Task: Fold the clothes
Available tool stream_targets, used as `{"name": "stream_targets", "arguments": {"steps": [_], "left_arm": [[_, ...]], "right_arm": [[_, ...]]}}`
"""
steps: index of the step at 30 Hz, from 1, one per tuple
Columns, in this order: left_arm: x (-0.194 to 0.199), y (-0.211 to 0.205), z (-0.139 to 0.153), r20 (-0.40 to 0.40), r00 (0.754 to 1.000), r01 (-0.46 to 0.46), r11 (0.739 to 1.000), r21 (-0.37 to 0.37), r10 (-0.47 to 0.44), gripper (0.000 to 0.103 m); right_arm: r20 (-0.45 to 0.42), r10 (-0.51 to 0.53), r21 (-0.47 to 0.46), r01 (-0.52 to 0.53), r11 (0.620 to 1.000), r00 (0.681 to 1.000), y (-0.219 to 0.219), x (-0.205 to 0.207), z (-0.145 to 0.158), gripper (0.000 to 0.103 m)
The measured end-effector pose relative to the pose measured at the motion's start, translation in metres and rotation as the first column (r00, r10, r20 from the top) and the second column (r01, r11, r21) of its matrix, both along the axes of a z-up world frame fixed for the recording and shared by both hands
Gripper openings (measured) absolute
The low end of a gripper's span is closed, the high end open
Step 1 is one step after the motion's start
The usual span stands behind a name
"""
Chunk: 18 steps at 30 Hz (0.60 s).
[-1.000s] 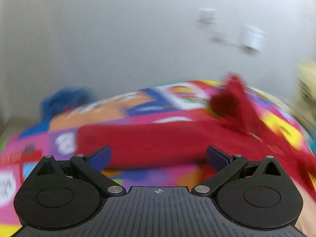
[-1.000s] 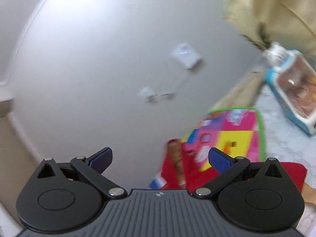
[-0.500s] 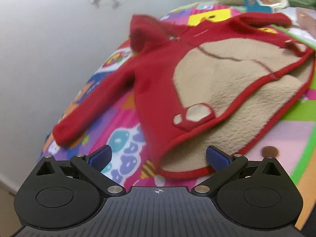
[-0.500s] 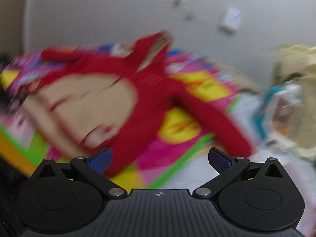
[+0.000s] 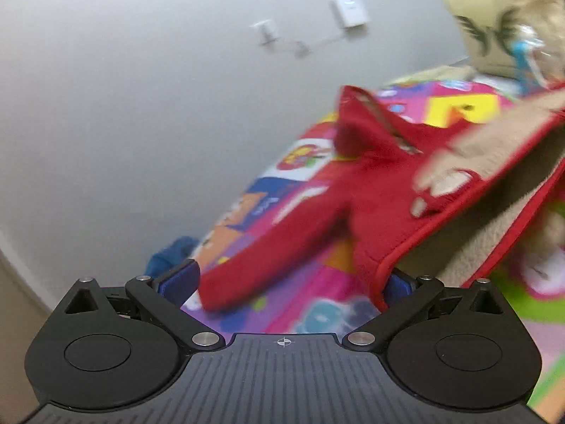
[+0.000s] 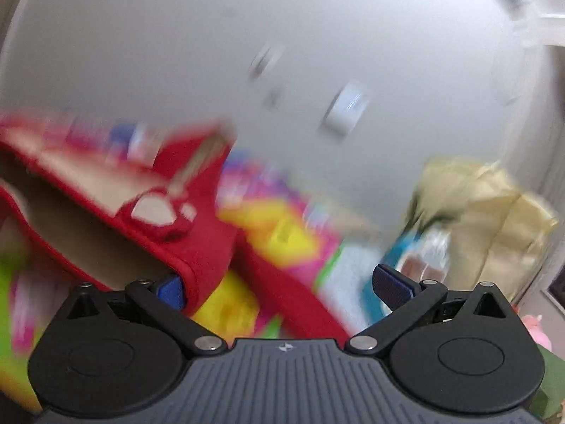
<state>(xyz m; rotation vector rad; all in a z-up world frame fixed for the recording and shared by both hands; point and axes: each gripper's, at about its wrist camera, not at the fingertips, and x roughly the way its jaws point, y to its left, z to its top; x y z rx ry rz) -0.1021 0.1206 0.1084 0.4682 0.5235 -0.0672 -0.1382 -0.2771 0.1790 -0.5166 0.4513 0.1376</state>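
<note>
Red jacket point(image 5: 381, 190) hem now lifted, right view blurred

Motion blur smears the red jacket point(image 6: 197, 247) and play mat point(image 6: 282, 236).

Both wrist views low and close over the colourful play mat point(image 5: 310, 190), looking forward between their own blue fingertips toward the grey wall point(image 5: 141, 106); left view angled rightward across the red jacket point(image 5: 381, 190); right view blurred, leftward onto it; jacket, mat, wall shared.
</note>
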Motion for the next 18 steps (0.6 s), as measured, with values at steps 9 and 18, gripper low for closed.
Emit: {"name": "stream_targets", "arguments": {"steps": [9, 18], "left_arm": [[-0.02, 0.001, -0.016, -0.175, 0.964, 0.138, 0.937, -0.32, -0.201, 0.103], [0.105, -0.065, -0.034, -0.123, 0.976, 0.086, 0.841, -0.535, -0.178, 0.103]], "right_arm": [[-0.24, 0.235, 0.661, -0.019, 0.751, 0.942, -0.07, 0.034, 0.015, 0.103], [-0.258, 0.223, 0.67, 0.008, 0.742, 0.94, 0.014, 0.167, -0.051, 0.089]]}}
